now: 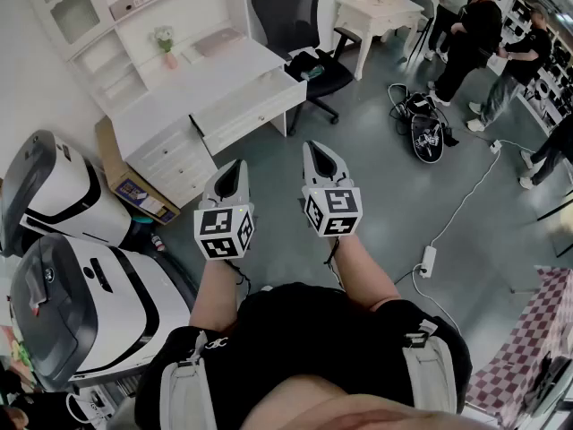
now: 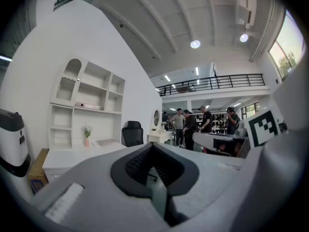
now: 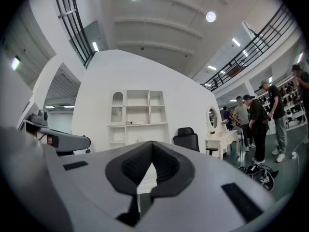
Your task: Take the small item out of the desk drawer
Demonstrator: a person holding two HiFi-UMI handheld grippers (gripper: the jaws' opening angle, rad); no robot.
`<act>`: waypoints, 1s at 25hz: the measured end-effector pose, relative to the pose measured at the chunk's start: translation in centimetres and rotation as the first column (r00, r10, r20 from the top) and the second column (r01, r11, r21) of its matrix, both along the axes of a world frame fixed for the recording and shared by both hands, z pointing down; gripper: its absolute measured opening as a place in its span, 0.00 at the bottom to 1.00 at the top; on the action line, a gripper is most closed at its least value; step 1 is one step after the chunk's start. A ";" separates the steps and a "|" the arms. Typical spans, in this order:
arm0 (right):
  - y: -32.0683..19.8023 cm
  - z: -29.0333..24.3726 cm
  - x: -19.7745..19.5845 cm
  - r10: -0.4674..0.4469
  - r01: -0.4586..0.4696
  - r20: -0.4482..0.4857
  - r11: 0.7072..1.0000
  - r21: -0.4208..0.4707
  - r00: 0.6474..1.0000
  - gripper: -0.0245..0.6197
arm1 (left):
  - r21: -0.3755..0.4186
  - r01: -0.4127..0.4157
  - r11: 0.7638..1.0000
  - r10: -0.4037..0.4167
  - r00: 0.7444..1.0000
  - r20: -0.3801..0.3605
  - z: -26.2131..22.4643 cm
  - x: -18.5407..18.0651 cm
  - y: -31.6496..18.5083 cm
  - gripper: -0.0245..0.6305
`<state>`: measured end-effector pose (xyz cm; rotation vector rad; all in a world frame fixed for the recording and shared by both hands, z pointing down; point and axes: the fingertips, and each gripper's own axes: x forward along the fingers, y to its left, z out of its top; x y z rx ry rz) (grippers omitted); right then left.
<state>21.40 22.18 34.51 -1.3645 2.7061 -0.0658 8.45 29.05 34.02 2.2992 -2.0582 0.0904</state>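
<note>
Standing back from the white worktop [image 1: 192,92], the person holds two claws out in front, both well apart from it and above the grey floor. Left claw [image 1: 240,164]: tips together, nothing between them; its own view [image 2: 152,146] shows the same. Right claw [image 1: 310,147]: pinched tight, empty, confirmed in the right gripper view [image 3: 151,144]. Each claw carries one marker cube.

One wide drawer [image 1: 246,106] sticks out from the worktop's front edge. The small item cannot be made out; the drawer's inside is too small to read from here. One pink vase [image 1: 168,59] with flowers sits on the worktop under the shelf unit.

- One black office chair [image 1: 286,16] stands just beside the worktop's right end.
- One cardboard box [image 1: 125,182] stands against the worktop's left side.
- Two big white machines [image 1: 54,195] sit further left.
- One second white table [image 1: 376,12] is behind the chair.
- One power strip [image 1: 427,260] lies on the floor at right.
- At least three people [image 1: 474,34] stand in the far right corner.
</note>
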 end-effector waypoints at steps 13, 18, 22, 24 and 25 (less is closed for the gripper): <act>0.3 0.8 -0.5 0.024 -0.024 0.013 1.000 -0.014 1.000 0.03 | -0.025 -0.023 0.999 0.023 1.000 0.004 1.2 -1.1 0.0 0.06; 0.6 0.8 -2.8 0.033 -0.033 0.004 0.999 -0.012 0.999 0.03 | -0.020 -0.027 0.999 0.027 1.000 -0.004 1.2 -3.5 0.0 0.06; 0.9 0.9 -4.4 0.066 -0.066 -0.002 0.998 -0.008 0.998 0.03 | -0.013 -0.040 0.999 0.040 0.999 -0.009 1.4 -5.7 0.4 0.06; 1.1 0.9 -5.1 0.078 -0.078 -0.001 0.997 -0.005 0.997 0.03 | -0.014 -0.041 0.999 0.041 0.999 -0.014 1.6 -7.1 0.5 0.06; 1.3 0.9 -5.5 0.081 -0.081 -0.001 0.997 -0.004 0.997 0.03 | -0.017 -0.040 0.999 0.040 0.999 -0.017 1.8 -7.8 0.6 0.06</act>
